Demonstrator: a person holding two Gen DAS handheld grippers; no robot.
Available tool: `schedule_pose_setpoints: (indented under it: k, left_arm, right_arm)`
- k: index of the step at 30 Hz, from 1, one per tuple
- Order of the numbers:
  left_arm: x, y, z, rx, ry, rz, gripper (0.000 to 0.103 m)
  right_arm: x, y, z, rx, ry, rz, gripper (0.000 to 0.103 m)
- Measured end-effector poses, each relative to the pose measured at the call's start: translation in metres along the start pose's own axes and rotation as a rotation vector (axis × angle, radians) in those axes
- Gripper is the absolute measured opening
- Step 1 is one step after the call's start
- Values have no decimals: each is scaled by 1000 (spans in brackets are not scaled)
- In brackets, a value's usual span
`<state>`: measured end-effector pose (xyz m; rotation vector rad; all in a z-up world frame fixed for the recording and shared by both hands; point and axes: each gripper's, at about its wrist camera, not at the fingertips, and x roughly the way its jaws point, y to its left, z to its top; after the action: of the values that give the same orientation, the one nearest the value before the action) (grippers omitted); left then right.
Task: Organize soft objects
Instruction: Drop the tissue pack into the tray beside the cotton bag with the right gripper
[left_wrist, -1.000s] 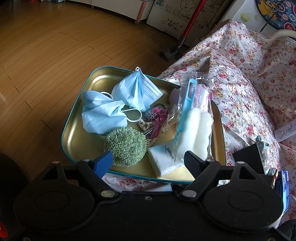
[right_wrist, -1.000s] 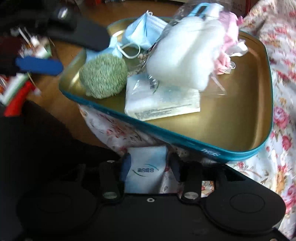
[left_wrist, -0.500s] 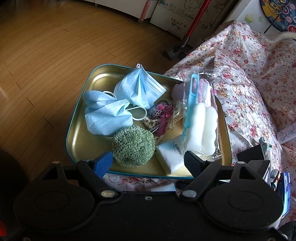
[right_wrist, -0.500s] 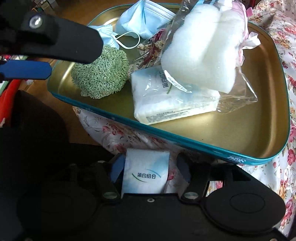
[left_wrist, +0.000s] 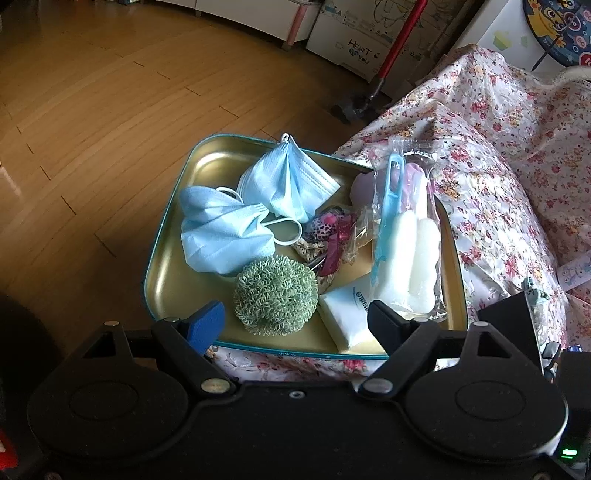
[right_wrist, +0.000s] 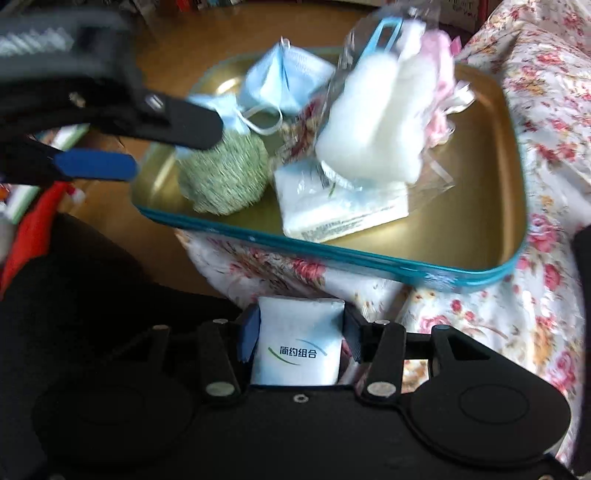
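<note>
Meanwhile my right hand-held gripper (right_wrist: 299, 341) clamps a tissue pack (right_wrist: 297, 349), my left hand-held gripper (left_wrist: 295, 319) gapes, and the tray (left_wrist: 173, 273) holds masks (left_wrist: 221, 232), a green scrubber (left_wrist: 275, 295) and another tissue pack (left_wrist: 349, 317).

The left gripper (left_wrist: 295, 317) has drawn back from the gold tray (left_wrist: 177, 280): its spread fingers, over the near rim a second ago, now sit just short of the green scrubber ball (left_wrist: 276, 297). The right gripper (right_wrist: 300, 341), clamped on its tissue packet (right_wrist: 297, 343), has backed away and the tray looks smaller
</note>
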<state>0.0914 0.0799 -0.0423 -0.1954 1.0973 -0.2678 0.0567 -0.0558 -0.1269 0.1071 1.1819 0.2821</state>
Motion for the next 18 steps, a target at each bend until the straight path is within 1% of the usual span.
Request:
schedule_pose_setpoints:
  k: [4, 6, 9, 11, 13, 18]
  left_arm:
    - [-4, -10, 1, 24, -6, 27, 80]
    - [-7, -16, 1, 39, -12, 38, 80]
    - [-11, -24, 2, 52, -21, 47, 80]
    - [-14, -29, 3, 63, -28, 58, 80]
    - [-17, -34, 4, 74, -35, 70, 80]
    - [-21, -45, 5, 108, -46, 97, 80]
  right_arm:
    - [-42, -8, 3, 9, -35, 53, 47]
    - [-64, -7, 5, 0, -58, 63, 47]
    - [-99, -8, 7, -27, -110, 44, 47]
    - [-113, -12, 13, -22, -141, 35, 47]
    - [-132, -19, 18, -8, -180, 3, 47]
    - [-148, -45, 44, 25, -248, -76, 48]
